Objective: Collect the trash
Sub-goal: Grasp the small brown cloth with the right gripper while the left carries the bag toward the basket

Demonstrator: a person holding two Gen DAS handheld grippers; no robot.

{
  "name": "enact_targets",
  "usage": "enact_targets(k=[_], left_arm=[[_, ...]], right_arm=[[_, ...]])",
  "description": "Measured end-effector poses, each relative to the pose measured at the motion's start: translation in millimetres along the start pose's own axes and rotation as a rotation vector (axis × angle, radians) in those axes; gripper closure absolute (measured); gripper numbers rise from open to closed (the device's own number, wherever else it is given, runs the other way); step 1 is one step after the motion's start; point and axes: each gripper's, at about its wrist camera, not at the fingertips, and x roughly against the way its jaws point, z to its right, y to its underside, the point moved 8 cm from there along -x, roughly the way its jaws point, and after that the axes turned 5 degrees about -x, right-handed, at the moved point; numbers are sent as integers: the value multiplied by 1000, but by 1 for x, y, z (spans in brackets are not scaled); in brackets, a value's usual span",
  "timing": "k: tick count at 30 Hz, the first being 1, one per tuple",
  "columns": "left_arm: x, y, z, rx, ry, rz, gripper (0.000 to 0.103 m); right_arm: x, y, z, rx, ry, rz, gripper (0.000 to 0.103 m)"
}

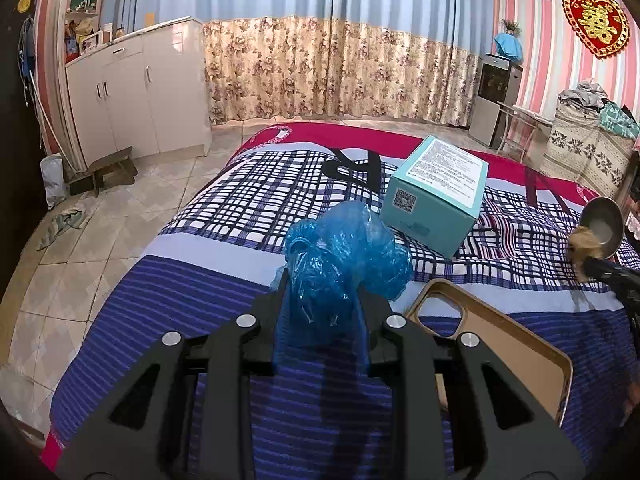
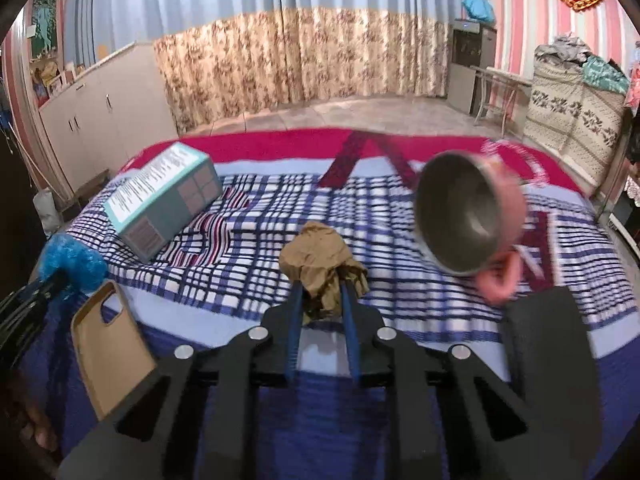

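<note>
Since the task is gathering rubbish off the bed (image 1: pixel 224 288), the left gripper (image 1: pixel 320 292) pinches a blue plastic wad (image 1: pixel 348 252) while the right gripper (image 2: pixel 322 292) clenches a brown paper scrap (image 2: pixel 320 268), with the bowl (image 2: pixel 464 220) at two o'clock, likely their bin

Teal box (image 1: pixel 434 204) (tilted), phone case (image 1: pixel 496 344).

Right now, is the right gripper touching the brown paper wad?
Touching. The right wrist view shows the right gripper shut on the brown paper wad.
</note>
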Motion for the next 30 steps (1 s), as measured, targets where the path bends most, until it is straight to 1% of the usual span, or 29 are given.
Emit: enact_targets(k=[4, 7, 10, 11, 14, 15, 17, 20, 22, 24, 26, 29, 30], left_arm=[[-3, 1, -1, 7, 4, -7, 78], [-3, 0, -1, 8, 4, -7, 78], [-3, 0, -1, 5, 0, -6, 78], [-2, 0, -1, 2, -5, -4, 78], [0, 0, -1, -8, -19, 6, 78], [1, -1, 0, -11, -22, 7, 78], [4, -3, 4, -34, -31, 11, 79], [16, -9, 14, -70, -26, 38, 79], [27, -14, 23, -75, -8, 52, 79], [39, -20, 37, -76, 30, 59, 79], [53, -26, 51, -89, 51, 74, 79], [80, -35, 84, -119, 117, 108, 79], [90, -37, 99, -138, 142, 124, 79]], right_arm=[[42, 4, 26, -9, 22, 50, 83], [76, 12, 49, -29, 31, 72, 84], [114, 22, 74, -48, 63, 101, 84], [131, 28, 87, -67, 79, 115, 84], [165, 40, 115, -105, 119, 136, 84], [179, 46, 128, -117, 145, 145, 84], [205, 55, 156, -151, 192, 166, 84], [232, 68, 192, -226, 232, 189, 83], [249, 78, 220, -262, 290, 207, 83], [260, 87, 244, -281, 343, 221, 83], [266, 94, 266, -321, 363, 226, 83], [272, 97, 294, -369, 392, 236, 83], [274, 99, 305, -376, 417, 238, 83]])
